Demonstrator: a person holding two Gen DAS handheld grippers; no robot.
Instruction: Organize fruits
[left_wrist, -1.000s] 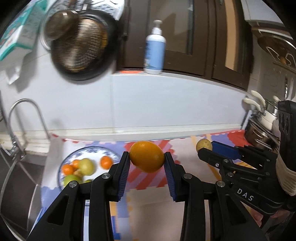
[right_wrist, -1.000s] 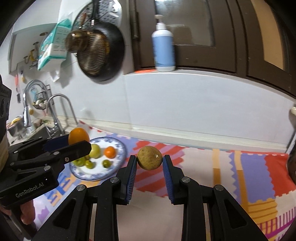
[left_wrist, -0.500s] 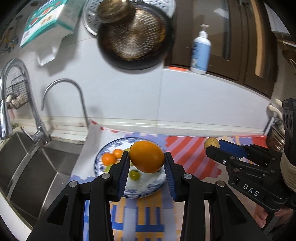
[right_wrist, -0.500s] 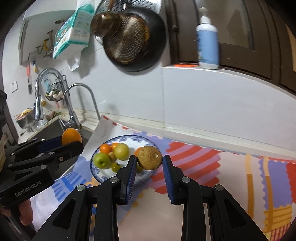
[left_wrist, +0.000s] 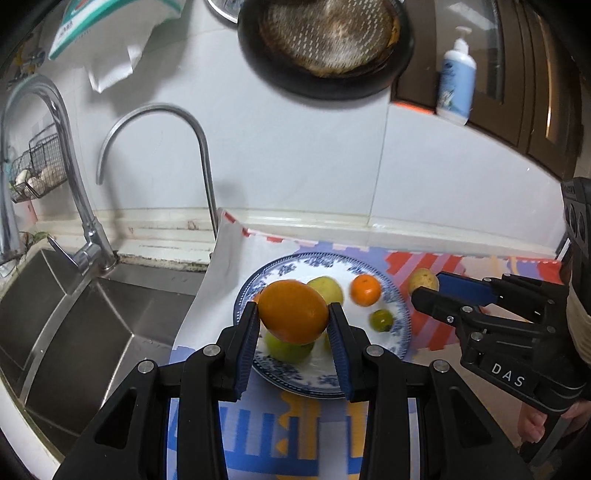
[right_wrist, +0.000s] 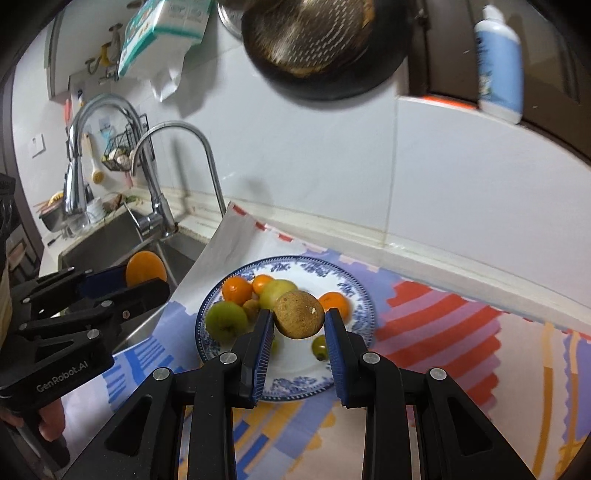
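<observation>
My left gripper (left_wrist: 292, 317) is shut on a large orange (left_wrist: 293, 311) and holds it above the near left part of a blue-and-white plate (left_wrist: 400, 314). My right gripper (right_wrist: 299, 321) is shut on a brown, rough-skinned round fruit (right_wrist: 298, 314) above the same plate (right_wrist: 360, 295). The plate holds small oranges (right_wrist: 236, 288), green apples (right_wrist: 225, 319) and small green fruits (right_wrist: 319, 345). The right gripper also shows in the left wrist view (left_wrist: 428, 291), and the left gripper with its orange shows in the right wrist view (right_wrist: 142, 277).
A steel sink (left_wrist: 74, 314) with a curved tap (left_wrist: 162, 110) lies left of the plate. A patterned mat (right_wrist: 461, 332) covers the counter. A dark pan (left_wrist: 325, 48) hangs on the wall above, and a pump bottle (left_wrist: 456, 81) stands on a ledge.
Both grippers have moved left and closer, from over the mat to above the plate, each still holding its fruit. The sink has come into view.
</observation>
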